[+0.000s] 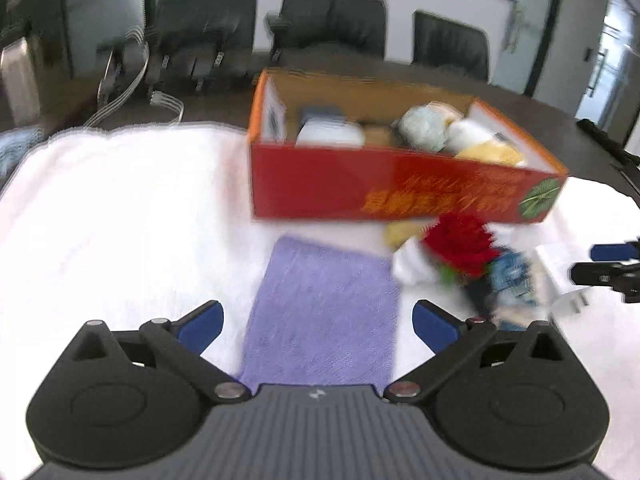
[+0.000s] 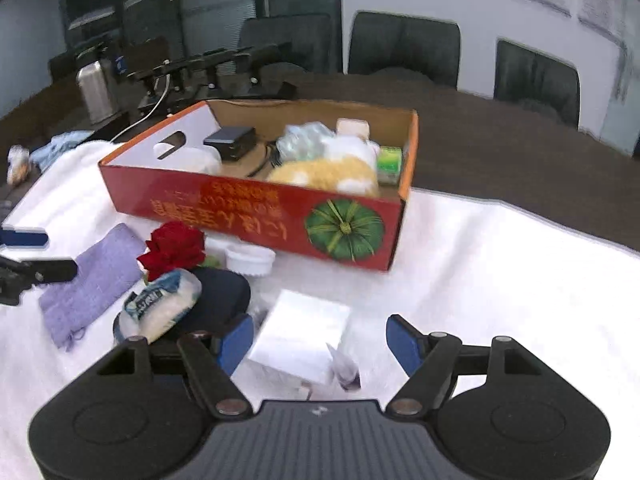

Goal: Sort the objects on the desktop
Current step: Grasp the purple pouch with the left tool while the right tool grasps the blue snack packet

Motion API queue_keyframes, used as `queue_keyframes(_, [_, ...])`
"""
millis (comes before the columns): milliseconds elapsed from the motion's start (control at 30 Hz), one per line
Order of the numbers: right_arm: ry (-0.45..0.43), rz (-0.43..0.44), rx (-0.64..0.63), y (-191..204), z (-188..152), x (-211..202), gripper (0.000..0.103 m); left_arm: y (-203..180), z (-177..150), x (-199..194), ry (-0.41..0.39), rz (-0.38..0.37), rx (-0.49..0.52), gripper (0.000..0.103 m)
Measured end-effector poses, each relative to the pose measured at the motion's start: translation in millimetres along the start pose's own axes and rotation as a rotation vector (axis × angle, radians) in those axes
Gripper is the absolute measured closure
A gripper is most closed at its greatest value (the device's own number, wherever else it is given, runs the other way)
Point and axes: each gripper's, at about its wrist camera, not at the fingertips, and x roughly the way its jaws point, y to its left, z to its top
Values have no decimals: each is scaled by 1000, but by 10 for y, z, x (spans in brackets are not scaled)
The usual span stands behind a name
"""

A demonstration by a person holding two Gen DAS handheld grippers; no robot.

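With our left claw [image 1: 316, 322] spread wide and empty, the purple cloth [image 1: 320, 316] lies flat on the table [image 1: 120, 220] directly ahead between its fingers, long axis pointing away toward the red box [image 1: 360, 184], while our right claw [image 2: 320, 344] gapes empty over the white packet [image 2: 300, 332].

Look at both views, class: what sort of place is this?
Probably an office meeting room: black office chairs line a long dark table, with glass partitions behind. A white cloth covers the near end.
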Motion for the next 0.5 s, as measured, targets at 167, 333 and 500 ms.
queue_keyframes(167, [-12,22,19,-153,-145,-56,51,106,-116,16,7,8,23,0])
queue_keyframes(333, [-37,79,62,-325,-296,-143,69,-24,-141,-143,-78,-57,63,0])
queue_keyframes(500, [-68,40,44,-327,-385,-193,101,-253,-143,-105,-101,-20,147,0])
